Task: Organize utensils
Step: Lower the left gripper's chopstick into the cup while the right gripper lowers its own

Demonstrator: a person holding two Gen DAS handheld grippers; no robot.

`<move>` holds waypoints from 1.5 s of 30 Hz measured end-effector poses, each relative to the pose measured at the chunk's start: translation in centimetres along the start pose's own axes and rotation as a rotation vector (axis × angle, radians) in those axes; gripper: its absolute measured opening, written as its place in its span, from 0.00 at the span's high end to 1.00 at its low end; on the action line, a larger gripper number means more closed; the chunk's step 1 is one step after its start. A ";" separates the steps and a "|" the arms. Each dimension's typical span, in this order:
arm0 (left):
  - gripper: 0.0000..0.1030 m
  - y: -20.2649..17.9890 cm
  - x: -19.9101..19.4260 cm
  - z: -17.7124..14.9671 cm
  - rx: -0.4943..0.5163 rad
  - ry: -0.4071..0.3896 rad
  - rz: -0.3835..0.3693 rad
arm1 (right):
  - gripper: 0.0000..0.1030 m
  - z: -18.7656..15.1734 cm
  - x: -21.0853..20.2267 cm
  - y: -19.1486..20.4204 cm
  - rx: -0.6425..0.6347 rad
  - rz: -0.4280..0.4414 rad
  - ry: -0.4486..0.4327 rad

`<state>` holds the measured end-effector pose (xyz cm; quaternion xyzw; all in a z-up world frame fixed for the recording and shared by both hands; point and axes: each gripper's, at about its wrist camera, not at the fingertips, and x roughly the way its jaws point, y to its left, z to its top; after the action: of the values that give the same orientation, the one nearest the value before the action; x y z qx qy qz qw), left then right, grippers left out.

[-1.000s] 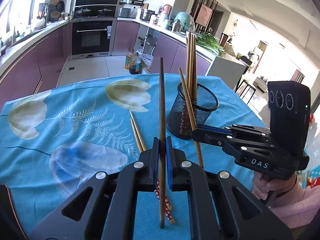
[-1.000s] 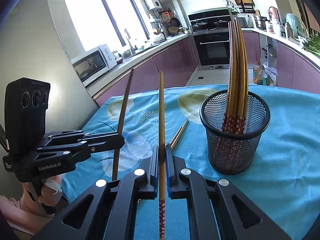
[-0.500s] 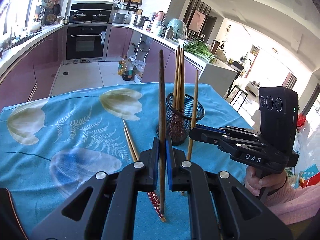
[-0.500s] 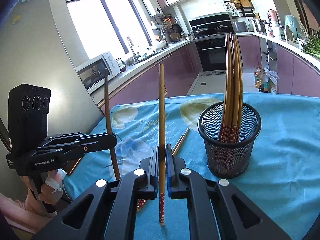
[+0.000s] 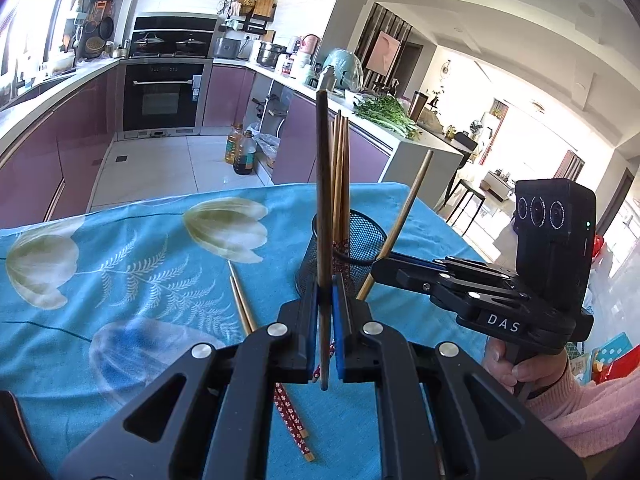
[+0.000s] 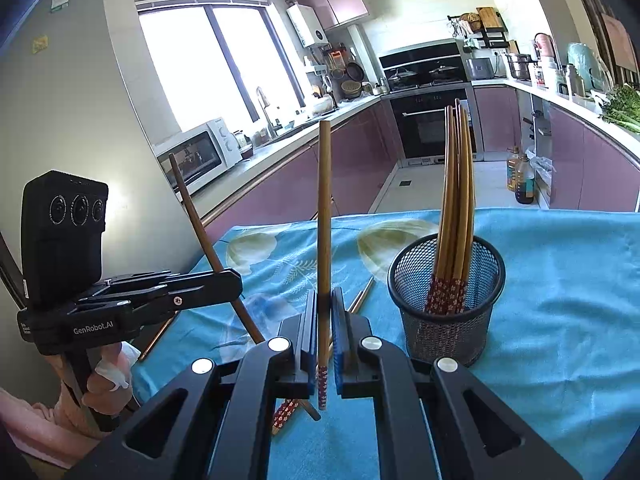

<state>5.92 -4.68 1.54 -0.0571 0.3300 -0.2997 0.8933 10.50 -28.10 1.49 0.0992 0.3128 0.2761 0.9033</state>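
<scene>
The left gripper (image 5: 325,304) is clamped tight on a dark brown chopstick (image 5: 323,184) that stands upright between its pads, clear of the cloth. The right gripper (image 6: 325,320) is likewise closed on a lighter chopstick (image 6: 324,216), held upright with its red flowered end hanging below the pads. Just ahead of both grippers stands the black mesh cup (image 6: 446,300) with several chopsticks upright in it. Two more chopsticks (image 5: 244,312) lie flat on the blue tulip tablecloth (image 5: 120,280), passing beneath the left gripper.
</scene>
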 end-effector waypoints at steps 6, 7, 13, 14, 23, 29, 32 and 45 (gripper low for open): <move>0.93 -0.6 0.8 0.5 0.016 -0.004 -0.001 | 0.94 0.6 -0.5 -0.4 -0.003 -0.011 -0.020; 0.93 -0.7 0.8 0.6 0.019 -0.004 -0.001 | 0.94 0.5 -0.7 -0.4 -0.003 -0.011 -0.022; 0.93 -1.2 1.3 1.0 0.035 -0.002 0.001 | 0.95 0.8 -1.2 -0.8 -0.005 -0.021 -0.037; 0.93 -1.3 1.4 1.1 0.038 -0.002 0.004 | 0.95 0.8 -1.3 -0.8 -0.006 -0.022 -0.040; 0.93 -1.8 1.8 1.3 0.056 -0.003 0.013 | 0.95 1.0 -1.5 -0.8 -0.012 -0.034 -0.051; 0.93 -2.2 1.7 1.6 0.067 -0.004 0.016 | 0.95 0.9 -2.0 -0.7 -0.016 -0.037 -0.063; 0.93 -2.4 1.8 1.8 0.074 -0.006 0.018 | 0.94 1.0 -2.2 -0.7 -0.017 -0.039 -0.068; 0.93 -3.0 1.8 2.3 0.100 -0.010 0.020 | 0.95 1.6 -2.3 -0.8 -0.019 -0.051 -0.086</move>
<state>6.96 -8.33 3.25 -0.0108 0.3108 -0.3066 0.8996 10.33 -30.10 3.64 0.0947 0.2733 0.2514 0.9236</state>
